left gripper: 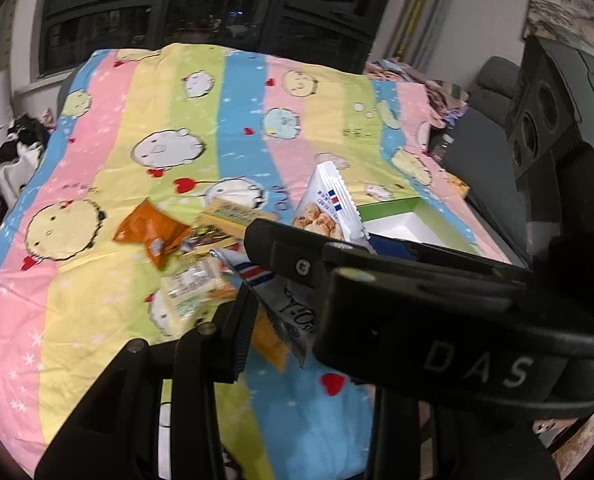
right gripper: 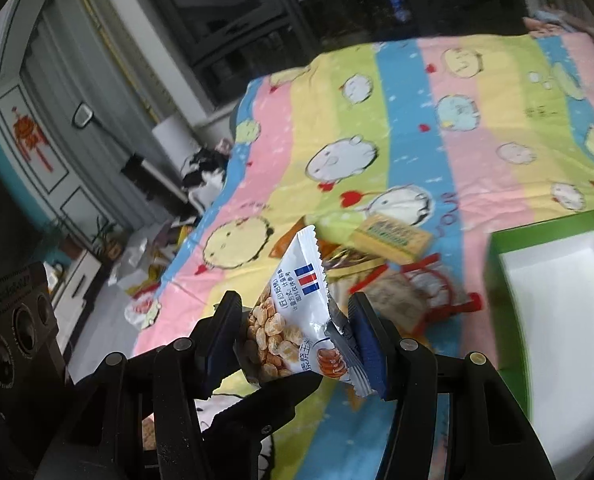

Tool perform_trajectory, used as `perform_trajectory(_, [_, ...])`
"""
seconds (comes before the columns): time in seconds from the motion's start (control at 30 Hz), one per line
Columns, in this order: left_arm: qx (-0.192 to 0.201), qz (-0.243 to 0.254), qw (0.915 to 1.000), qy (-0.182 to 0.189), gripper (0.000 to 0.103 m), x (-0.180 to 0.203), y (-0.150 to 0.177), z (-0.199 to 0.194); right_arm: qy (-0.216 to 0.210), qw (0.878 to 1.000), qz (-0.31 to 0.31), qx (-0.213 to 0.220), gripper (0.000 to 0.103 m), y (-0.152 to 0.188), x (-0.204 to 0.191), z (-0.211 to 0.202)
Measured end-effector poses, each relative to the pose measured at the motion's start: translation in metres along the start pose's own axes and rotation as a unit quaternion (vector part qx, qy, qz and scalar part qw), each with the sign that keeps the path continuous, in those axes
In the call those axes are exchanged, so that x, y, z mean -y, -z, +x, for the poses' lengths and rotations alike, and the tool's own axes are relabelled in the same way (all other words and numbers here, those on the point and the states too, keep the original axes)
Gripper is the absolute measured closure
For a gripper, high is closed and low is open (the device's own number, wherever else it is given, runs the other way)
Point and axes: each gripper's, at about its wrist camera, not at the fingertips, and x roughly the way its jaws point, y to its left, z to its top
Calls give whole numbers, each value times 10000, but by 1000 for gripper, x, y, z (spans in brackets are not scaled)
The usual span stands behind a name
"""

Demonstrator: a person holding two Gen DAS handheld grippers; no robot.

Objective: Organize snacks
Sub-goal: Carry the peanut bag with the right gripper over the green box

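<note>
A person works over a bed with 2 handheld grippers, sorting snack packets into a box.

The right gripper (right gripper: 297, 344) pinches a white plastic packet of roasted corn kernels (right gripper: 297, 304) between its blue-padded fingers (right gripper: 367, 340), holding it upright above the bed. The left gripper (left gripper: 273, 276) has its jaws pressed almost together on a white crinkled snack packet with black lettering and a red and blue stripe (left gripper: 293, 312), also lifted off the bed.

The green cardboard box with a white inside (right gripper: 553, 304) lies open on the bed to the right of the pile; the part in view holds nothing. So the sorting looks barely begun: 2 packets are in the air and none is visibly boxed.

Left on the bed, near the box, is a loose heap: an orange foil packet (left gripper: 153, 236), a flat yellow and green carton (right gripper: 393, 236), a pale clear-wrapped packet (left gripper: 193, 284) and a red-edged packet (right gripper: 425, 284), some overlapping.

The surface is a soft quilt in pink, yellow, green and blue stripes with cartoon faces (left gripper: 157, 120), slightly rumpled. Behind it are dark night-time windows (left gripper: 217, 4). A black and white heap (right gripper: 205, 176), blurred, sits beside the bed, and grey panelled cupboards (right gripper: 57, 120) line the wall.
</note>
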Motion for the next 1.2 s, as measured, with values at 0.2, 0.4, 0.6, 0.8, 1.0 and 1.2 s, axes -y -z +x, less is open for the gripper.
perform_trajectory(0.2, [31,433,9990,120,67,41,-13,3,131,9982,315,484,45,0,28,-38])
perform_trajectory(0.4, [43,836,9962,244,67,86,-24,12,223,9932,706,899,45,1,61,-75])
perform_trajectory(0.6, [-166,1129,9923,472,67,128,-26,38,529,9869,1170,975,45,6,103,-96])
perform_trajectory(0.8, [-456,1286,9881,716,68,158,-23,71,841,9776,1692,932,45,12,144,-103])
perform_trajectory(1.0, [-886,1367,9830,848,68,174,-21,108,932,9676,2232,720,45,22,186,-97])
perform_trajectory(1.2, [-1245,1267,9801,888,69,173,-16,132,922,9618,2540,446,45,28,211,-83])
